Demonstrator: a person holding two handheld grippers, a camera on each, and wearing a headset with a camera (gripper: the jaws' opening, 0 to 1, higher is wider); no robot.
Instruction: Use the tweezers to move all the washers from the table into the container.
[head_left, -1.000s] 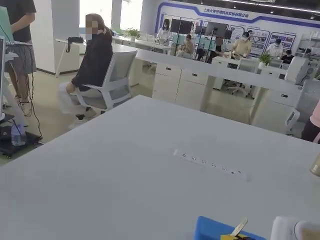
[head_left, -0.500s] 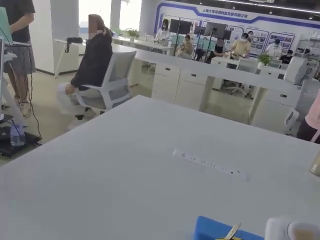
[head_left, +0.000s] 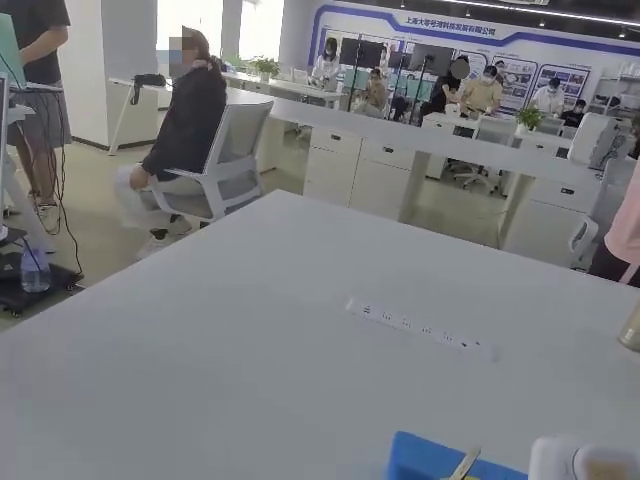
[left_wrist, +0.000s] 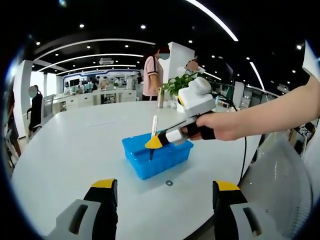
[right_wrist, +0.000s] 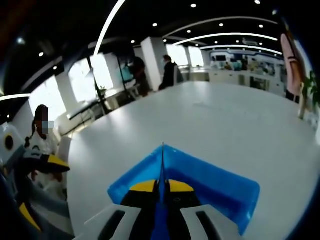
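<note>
A blue container (left_wrist: 165, 161) stands on the white table (left_wrist: 75, 150), and its far rim shows at the bottom of the head view (head_left: 425, 455). My right gripper (left_wrist: 156, 142) is shut on thin tweezers (left_wrist: 153, 131) whose tips point down into the container. In the right gripper view the tweezers (right_wrist: 162, 162) run straight ahead from the shut right gripper (right_wrist: 162, 188) over the container (right_wrist: 220, 187). One small washer (left_wrist: 169, 183) lies on the table just in front of the container. My left gripper (left_wrist: 165, 200) is open and holds nothing, a short way back from that washer.
A white power strip (head_left: 420, 328) lies across the table's middle. A potted plant (left_wrist: 176, 85) and a slim bottle (left_wrist: 160, 98) stand at the far edge. A person sits on a chair (head_left: 225, 165) off the table's far left; others work at distant desks.
The top end of the tweezers has dropped lower at the bottom of the head view since a second ago. The container and the table have stayed put.
</note>
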